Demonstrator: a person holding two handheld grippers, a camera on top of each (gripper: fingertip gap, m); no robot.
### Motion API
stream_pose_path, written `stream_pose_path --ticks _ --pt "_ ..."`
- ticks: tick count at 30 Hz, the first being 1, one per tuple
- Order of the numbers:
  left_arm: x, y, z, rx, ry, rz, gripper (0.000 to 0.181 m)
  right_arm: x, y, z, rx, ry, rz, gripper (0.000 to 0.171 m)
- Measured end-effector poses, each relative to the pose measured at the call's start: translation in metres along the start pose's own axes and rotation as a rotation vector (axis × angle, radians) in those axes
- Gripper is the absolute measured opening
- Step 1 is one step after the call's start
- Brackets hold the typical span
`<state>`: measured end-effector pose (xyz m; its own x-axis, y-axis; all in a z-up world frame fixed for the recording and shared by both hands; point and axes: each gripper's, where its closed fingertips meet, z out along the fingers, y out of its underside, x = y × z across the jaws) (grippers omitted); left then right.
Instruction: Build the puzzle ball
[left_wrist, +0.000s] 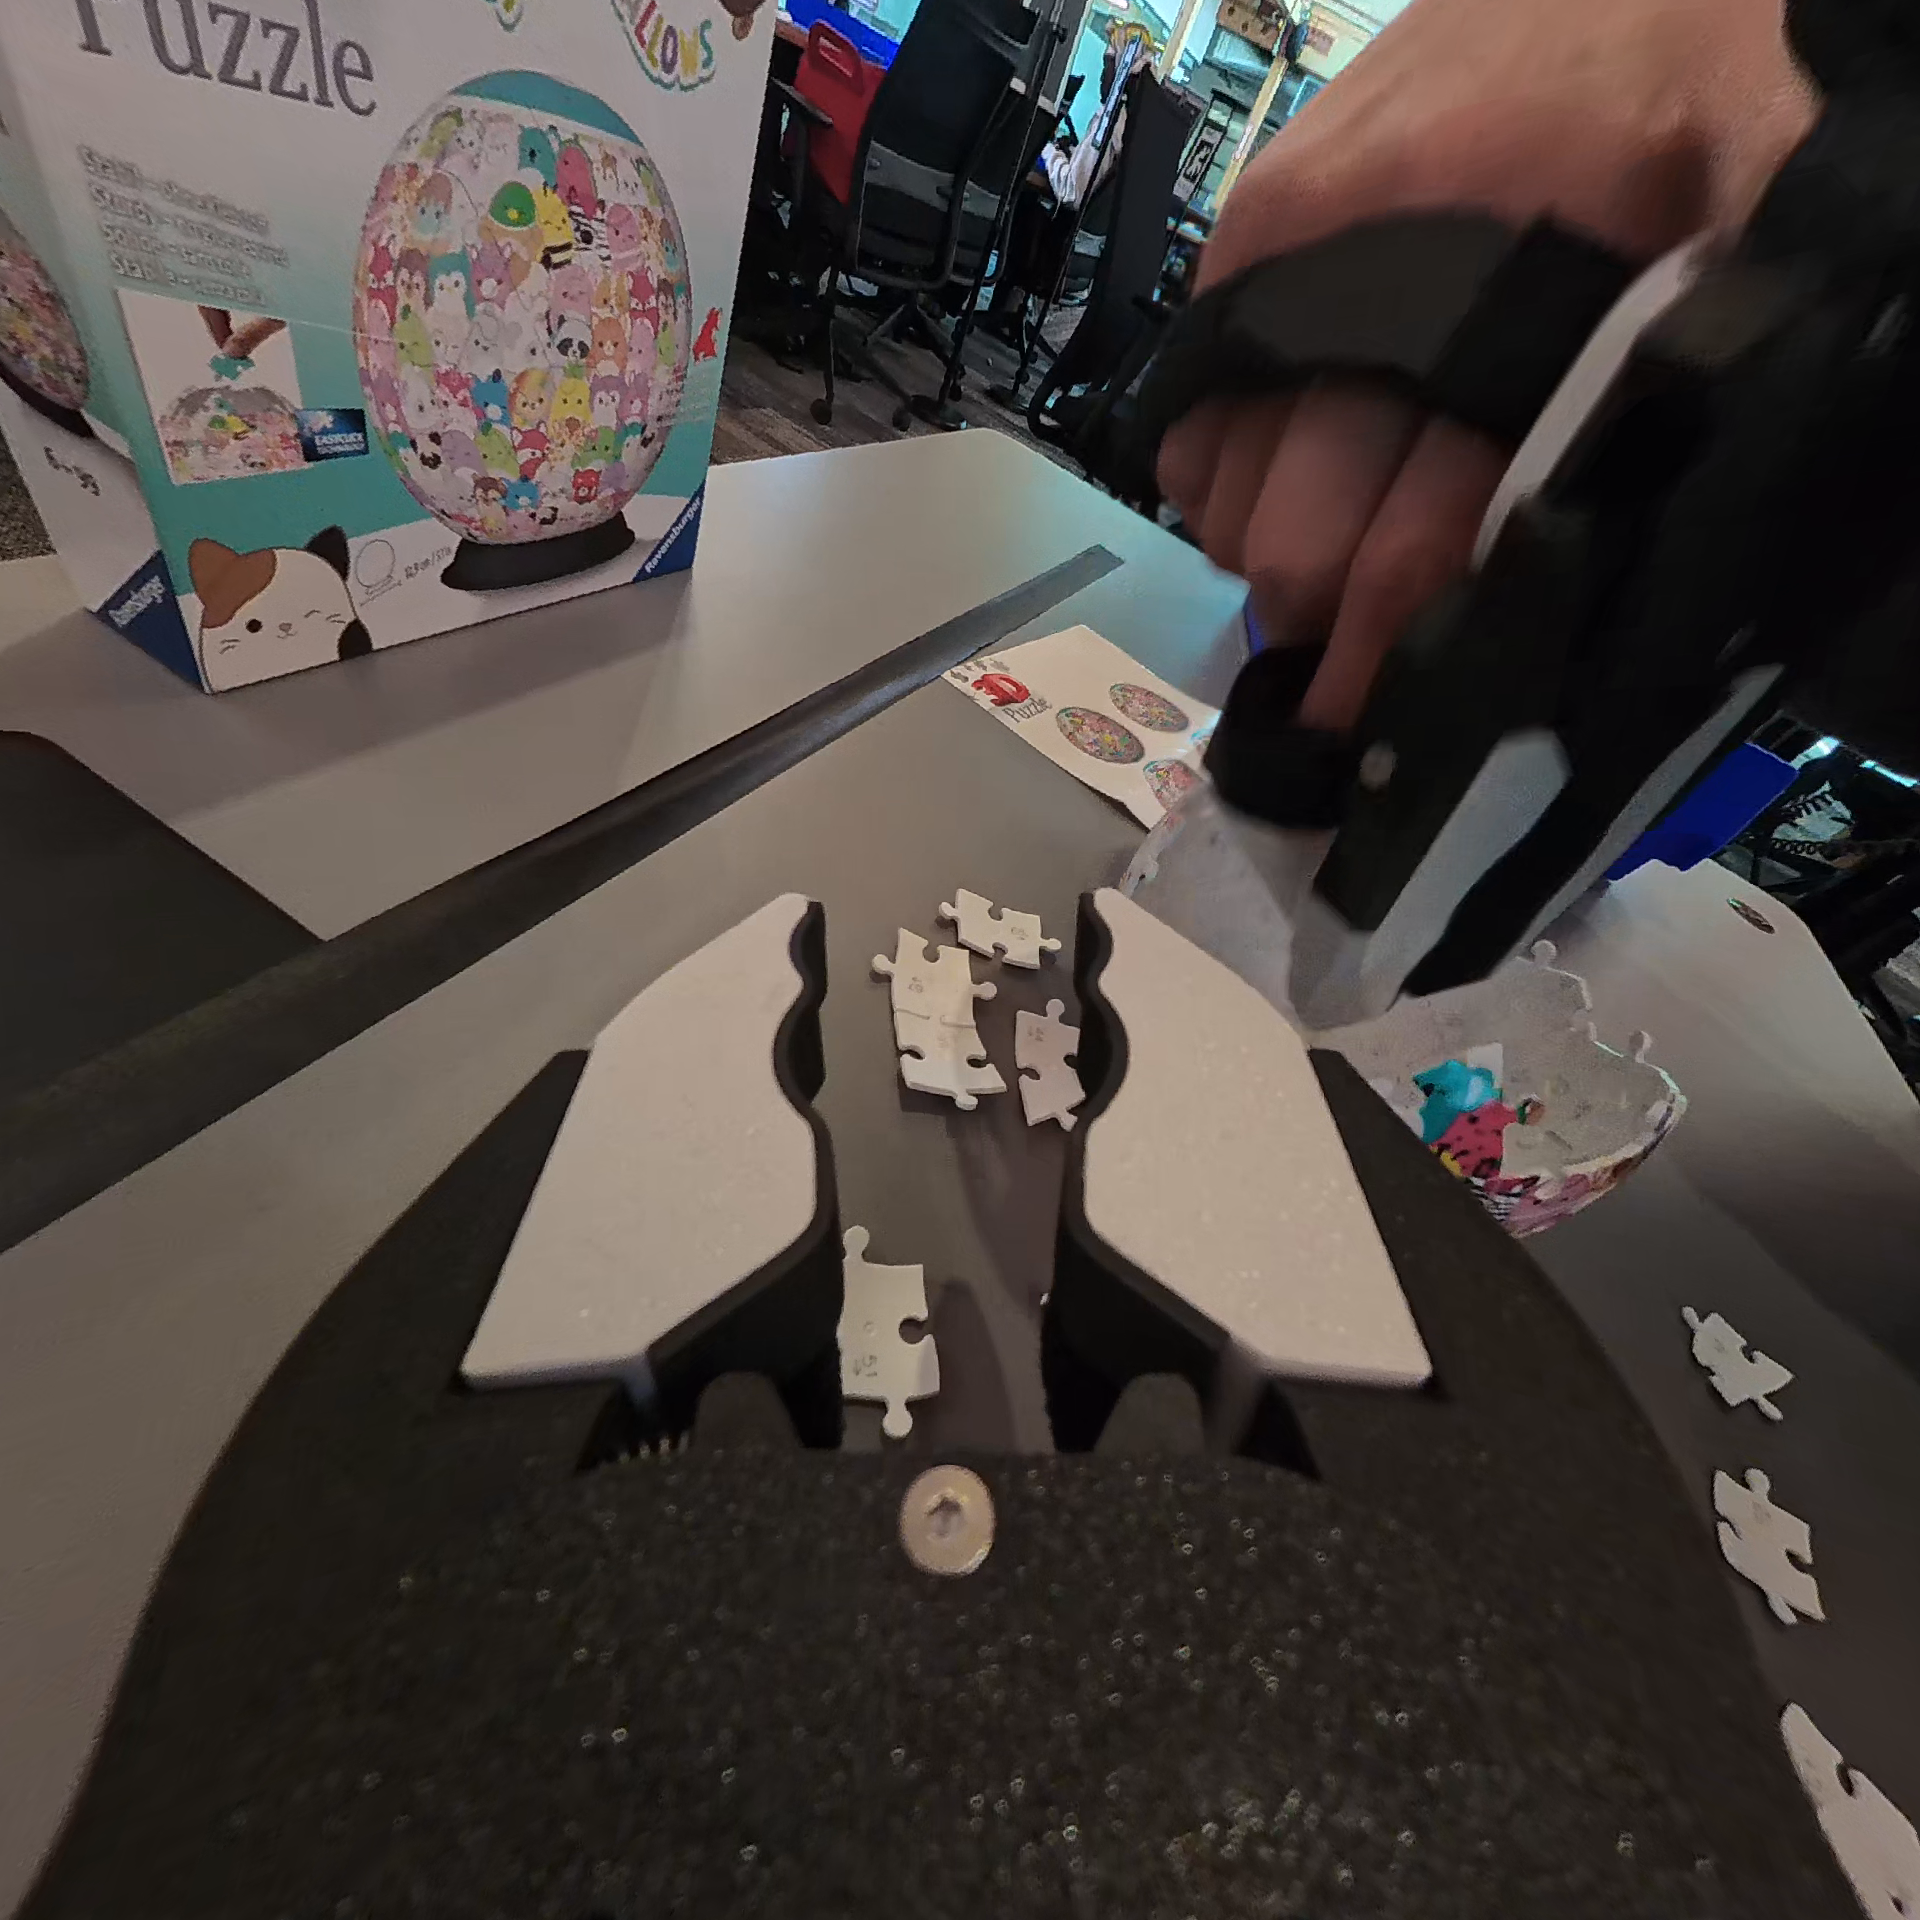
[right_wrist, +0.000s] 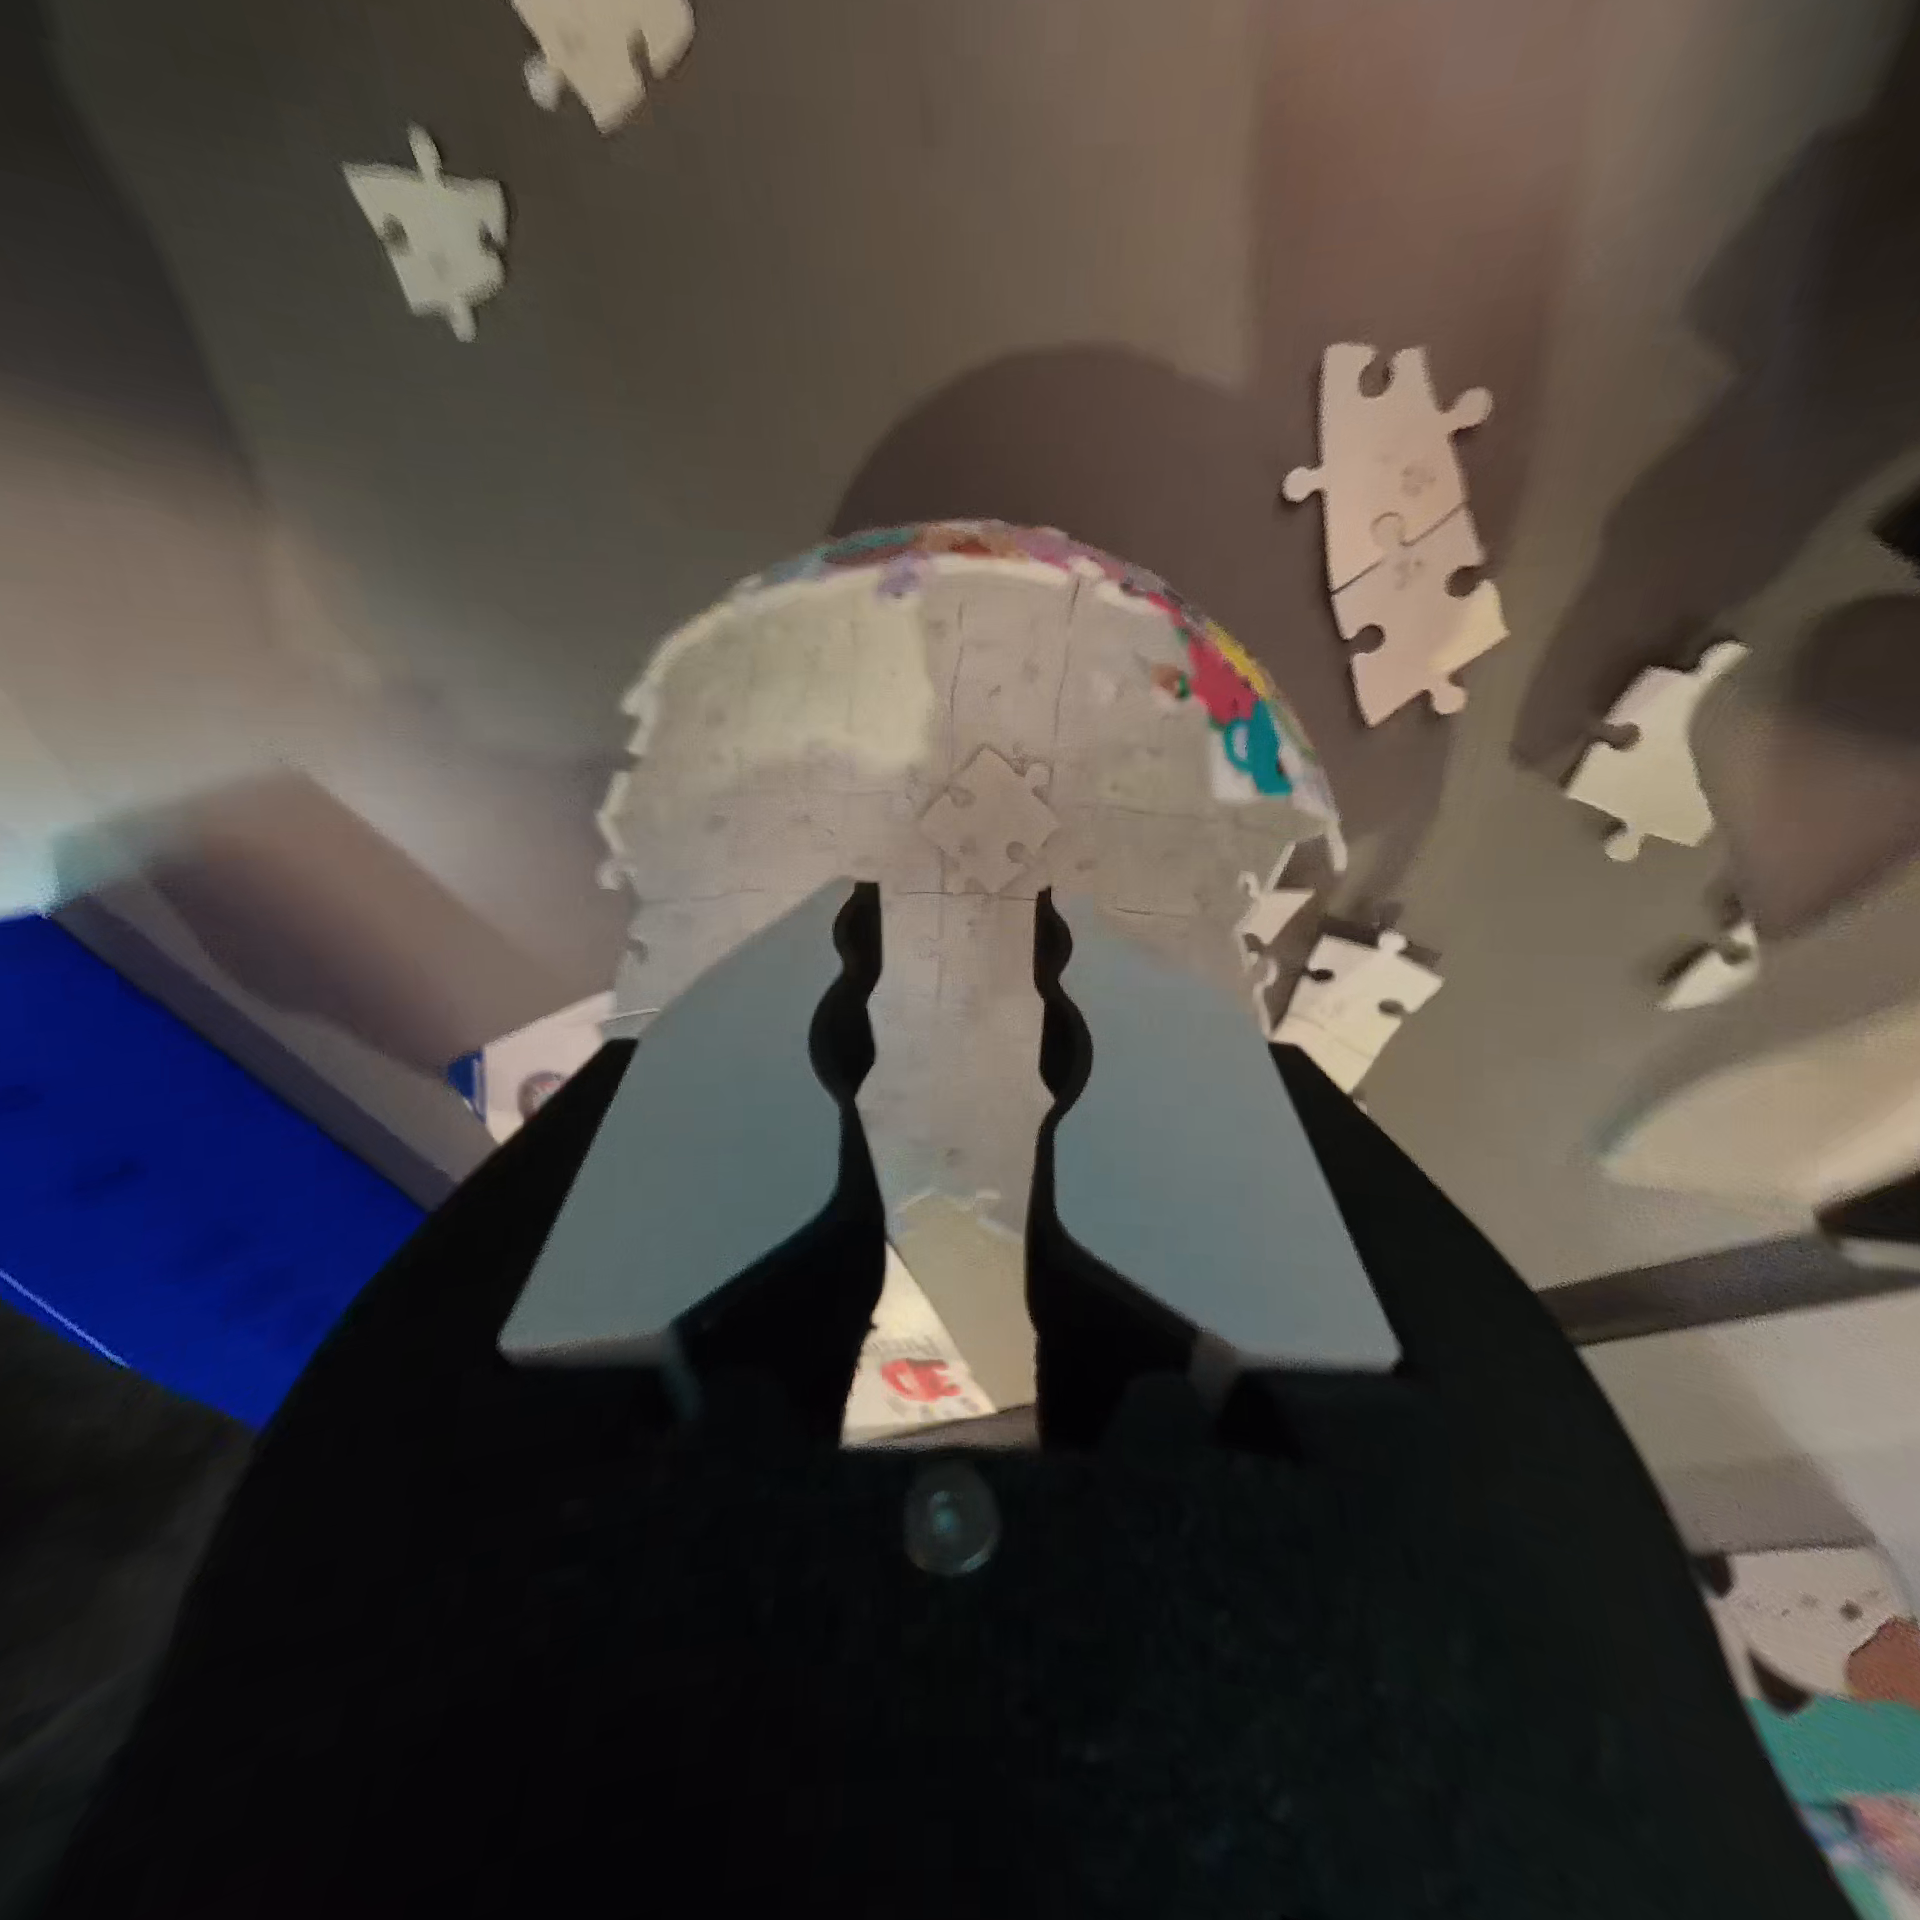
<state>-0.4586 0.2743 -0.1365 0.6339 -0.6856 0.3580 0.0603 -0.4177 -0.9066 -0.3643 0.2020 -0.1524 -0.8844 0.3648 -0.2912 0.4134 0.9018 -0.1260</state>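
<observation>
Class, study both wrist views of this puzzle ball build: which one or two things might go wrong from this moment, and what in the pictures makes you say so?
1. The right gripper reaches into the half-built shell, jaws open. Pressing on the thin curved wall may pop joined pieces apart or tip it.

2. The left gripper hangs low over the loose white pieces, jaws open, one piece lying between them. Closing may catch several or push them aside.

Grey table, black office chairs behind, dark wood floor
</observation>
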Motion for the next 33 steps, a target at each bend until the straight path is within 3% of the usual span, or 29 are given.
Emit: stream_pose_path --ticks 4,8,15,19,26,33 --pt "0.0 0.0 0.0 -0.002 0.002 -0.006 0.045 -0.005 -0.006 -0.038 0.111 0.232 0.189 0.04" --pt "0.001 0.0 0.0 -0.001 0.005 -0.004 0.045 -0.029 -0.012 -0.063 0.305 0.377 0.563 0.039" --pt "0.004 0.001 0.001 -0.01 0.01 0.008 0.045 -0.07 -0.038 -0.034 0.507 0.722 0.826 0.035" --pt "0.006 0.001 0.002 -0.006 0.018 0.003 0.045 -0.069 -0.036 -0.015 0.4 0.949 0.853 0.035" --pt "0.007 0.002 0.003 -0.017 0.013 0.016 0.045 -0.059 -0.03 0.004 0.22 1.177 0.811 0.047" --pt "0.008 0.003 0.004 -0.022 0.019 0.014 0.045 -0.054 -0.027 0.024 0.198 1.171 0.812 0.051"
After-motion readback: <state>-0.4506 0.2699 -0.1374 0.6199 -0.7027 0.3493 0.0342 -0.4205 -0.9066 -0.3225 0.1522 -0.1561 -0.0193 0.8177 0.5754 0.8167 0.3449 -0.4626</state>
